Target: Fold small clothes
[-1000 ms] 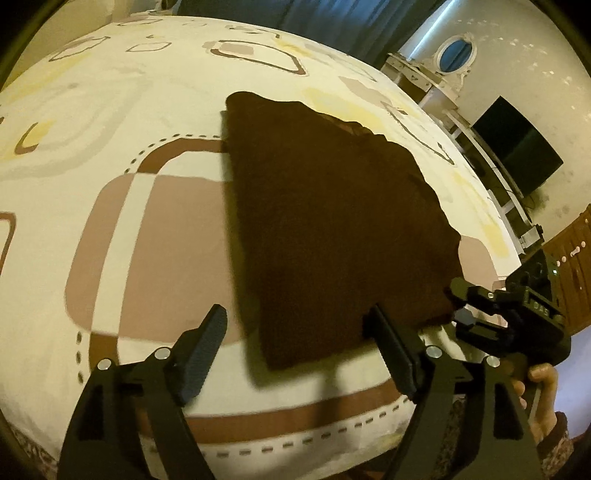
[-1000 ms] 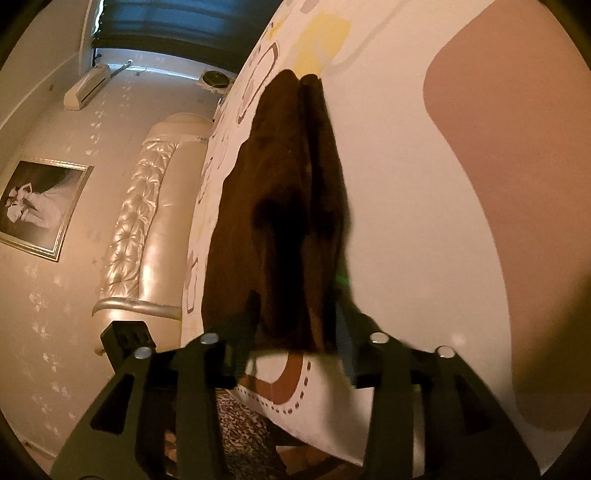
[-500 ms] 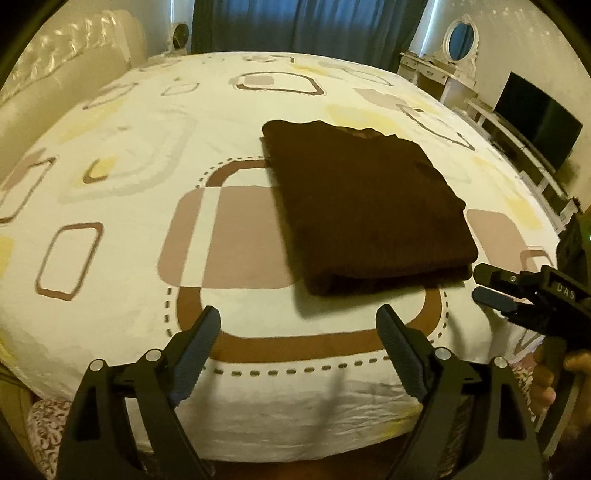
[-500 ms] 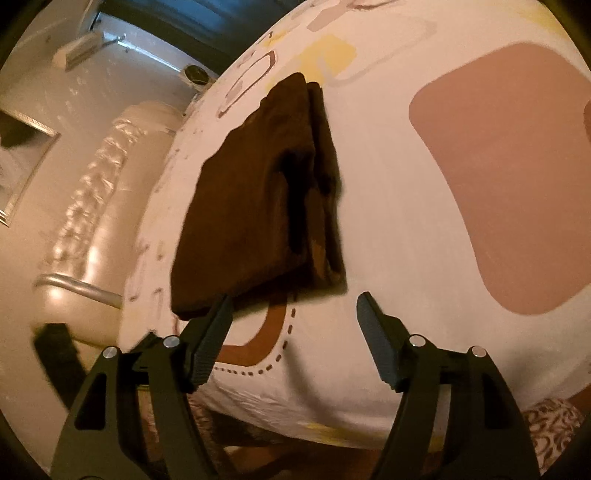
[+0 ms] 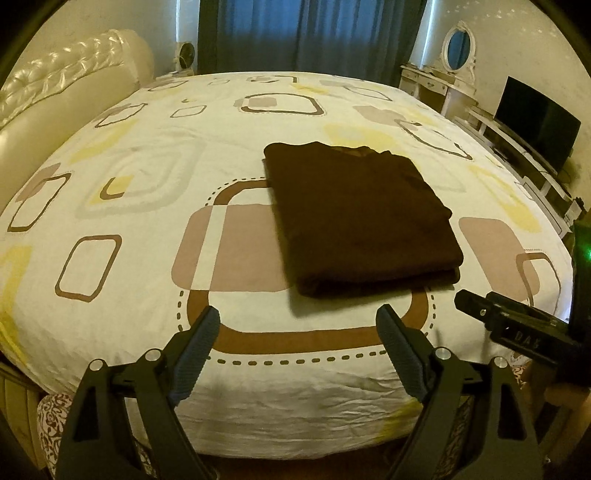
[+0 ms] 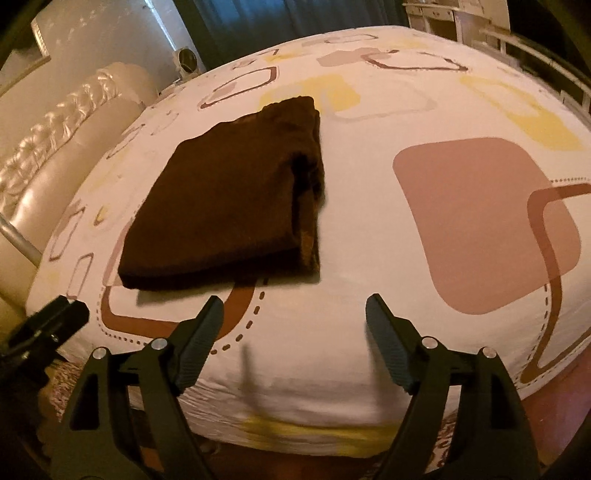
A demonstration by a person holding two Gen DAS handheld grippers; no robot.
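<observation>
A dark brown garment (image 5: 358, 218) lies folded into a flat rectangle on the patterned bed sheet (image 5: 147, 206); the right wrist view shows the same brown garment (image 6: 229, 199) with its layered edge to the right. My left gripper (image 5: 299, 332) hangs open near the bed's front edge, short of the cloth, nothing between its fingers. My right gripper (image 6: 295, 321) also sits back from the garment, its jaws still opening and empty. In the left wrist view the right gripper (image 5: 476, 301) reaches in from the right edge, apart from the cloth.
A padded cream headboard (image 5: 55, 96) runs along the left. Dark curtains (image 5: 306, 33) hang behind the bed. A dressing table with an oval mirror (image 5: 458, 48) and a black screen (image 5: 535, 122) stand on the right. The bed's front edge (image 5: 295, 413) drops off just below the grippers.
Both grippers have drawn back and up from the garment toward the bed's front edge. The right gripper let go of the garment's edge and opened wide; the cloth now lies flat and still.
</observation>
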